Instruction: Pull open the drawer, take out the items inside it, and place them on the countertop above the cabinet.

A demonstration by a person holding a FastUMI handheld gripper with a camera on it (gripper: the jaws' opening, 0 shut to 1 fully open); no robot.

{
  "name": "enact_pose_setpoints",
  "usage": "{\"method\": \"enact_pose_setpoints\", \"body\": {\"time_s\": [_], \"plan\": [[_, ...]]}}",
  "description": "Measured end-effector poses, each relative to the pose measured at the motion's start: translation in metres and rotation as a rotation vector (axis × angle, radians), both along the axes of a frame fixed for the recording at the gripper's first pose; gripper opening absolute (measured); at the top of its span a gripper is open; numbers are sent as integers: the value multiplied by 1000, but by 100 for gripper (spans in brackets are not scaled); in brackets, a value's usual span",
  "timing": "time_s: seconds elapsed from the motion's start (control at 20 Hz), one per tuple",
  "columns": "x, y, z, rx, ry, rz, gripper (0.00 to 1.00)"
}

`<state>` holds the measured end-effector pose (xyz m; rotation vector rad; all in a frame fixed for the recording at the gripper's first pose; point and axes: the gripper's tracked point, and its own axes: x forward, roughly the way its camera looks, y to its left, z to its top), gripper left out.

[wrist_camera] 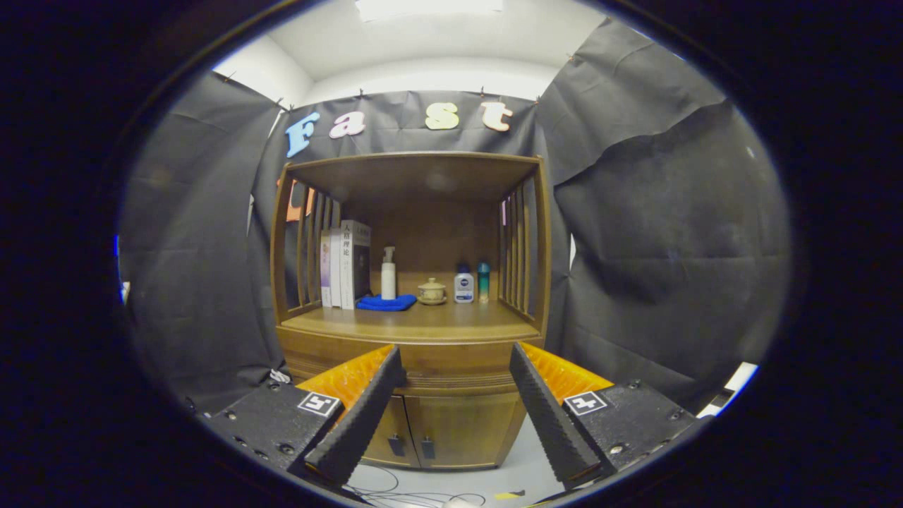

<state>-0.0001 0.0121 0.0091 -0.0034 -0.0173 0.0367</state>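
A wooden cabinet point(416, 331) stands ahead of me against the booth wall. Its drawer front point(451, 360) sits shut just under the countertop point(416, 323), seen between my fingers. My gripper point(455, 367) is open, some way back from the cabinet, with nothing between its fingers. On the countertop stand books point(344, 264), a white pump bottle point(388, 274), a folded blue cloth point(385, 303), a small lidded teacup point(432, 291), a white bottle with a blue cap point(463, 285) and a teal bottle point(483, 281). What the drawer holds is hidden.
Two lower cabinet doors point(430, 430) with dark handles sit below the drawer. Slatted side rails point(518, 254) and a top shelf point(416, 166) enclose the countertop. Cables point(395, 494) lie on the floor in front.
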Motion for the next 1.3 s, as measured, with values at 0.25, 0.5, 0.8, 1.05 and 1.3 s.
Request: {"method": "enact_pose_setpoints", "body": {"time_s": [0.25, 0.5, 0.8, 1.05, 1.3], "plan": [[31, 19, -4, 0, 7, 24, 100], [72, 43, -20, -14, 12, 36, 100], [133, 80, -63, -25, 56, 72, 100], [179, 97, -109, -22, 123, 74, 100], [209, 99, -145, -19, 179, 61, 98]]}}
